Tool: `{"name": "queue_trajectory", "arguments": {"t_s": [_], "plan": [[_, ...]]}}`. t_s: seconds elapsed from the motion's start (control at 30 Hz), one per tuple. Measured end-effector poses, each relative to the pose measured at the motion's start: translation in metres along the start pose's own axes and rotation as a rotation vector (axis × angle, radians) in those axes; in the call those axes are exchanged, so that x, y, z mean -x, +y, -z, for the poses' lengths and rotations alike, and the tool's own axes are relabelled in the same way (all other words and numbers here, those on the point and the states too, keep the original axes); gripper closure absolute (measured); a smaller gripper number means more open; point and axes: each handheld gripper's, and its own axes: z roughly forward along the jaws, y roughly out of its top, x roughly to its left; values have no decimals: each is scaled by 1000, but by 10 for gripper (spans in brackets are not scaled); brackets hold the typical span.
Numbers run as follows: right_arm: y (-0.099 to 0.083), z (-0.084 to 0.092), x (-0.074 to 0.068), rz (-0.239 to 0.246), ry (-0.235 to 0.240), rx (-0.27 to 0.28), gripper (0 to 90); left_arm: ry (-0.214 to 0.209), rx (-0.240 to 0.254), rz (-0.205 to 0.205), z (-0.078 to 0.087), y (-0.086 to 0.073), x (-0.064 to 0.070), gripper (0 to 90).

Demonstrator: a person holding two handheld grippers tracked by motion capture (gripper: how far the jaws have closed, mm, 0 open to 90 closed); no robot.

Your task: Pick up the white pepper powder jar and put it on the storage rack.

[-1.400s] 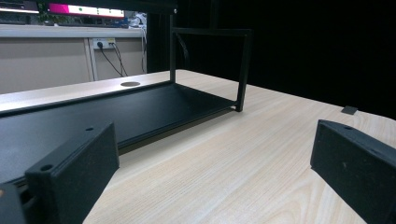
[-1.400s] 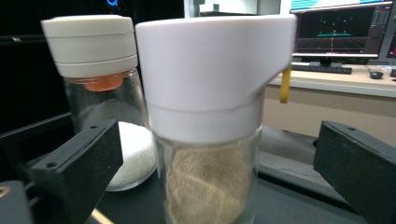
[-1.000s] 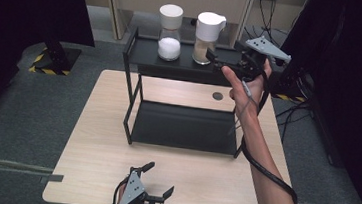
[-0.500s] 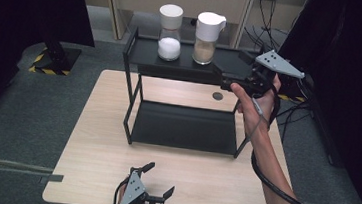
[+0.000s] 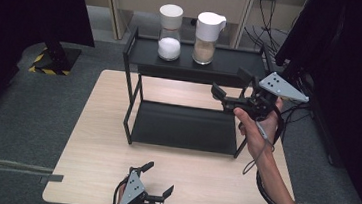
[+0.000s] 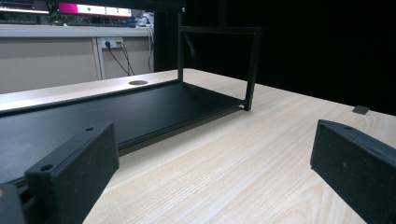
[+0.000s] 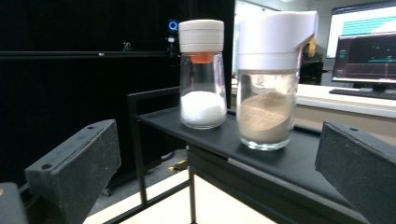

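While the right gripper points at the shelf's upper tier, nothing is gripped yet.

Brown-powder jar: jar with white spouted lid (image 5: 208, 38), upright on the top tier of the black shelf (image 5: 182, 68), right-hand one of the pair in the high view; in the right gripper view it (image 7: 271, 79) stands centre-right between the jaws' line of sight, untouched.

White-powder jar: glass jar with white cap (image 5: 169, 31), just beside the brown one, to its left, apart from it; also upright (image 7: 202, 74).

Right gripper: (image 5: 228, 89) held in the air off the shelf's right front corner, level with the top tier, aimed toward the jars; jaws spread wide, holding nothing, clear of both jars.

Left gripper: (image 5: 158, 184) low at the near edge of the table (image 5: 90, 138), in front of the shelf; jaws spread, empty, looking across the wood at the shelf's bottom tier (image 6: 140, 105).

Bottom tier: bare black tray, nothing on it.

Progress (judgement): early. Approach to the jars looks under way; which jar is the target I cannot tell, though the brown one sits nearer the gripper's centre line. Left to do: close in, pinch a jar, lift it off the tier, set it wherever it is meant to go.

Risk (judgement): jars stand close, so wide jaws could nudge the neighbour.
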Motion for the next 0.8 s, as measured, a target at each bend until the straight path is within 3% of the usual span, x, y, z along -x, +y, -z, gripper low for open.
{"name": "queue_trajectory", "arguments": {"t_s": [0.4, 0.8], "plan": [[-27, 18, -9, 31, 8, 12, 3, 3, 1, 1, 0, 0, 0, 4], [-64, 37, -12, 26, 12, 5, 3, 6, 0, 5, 0, 0, 0, 4]]}}
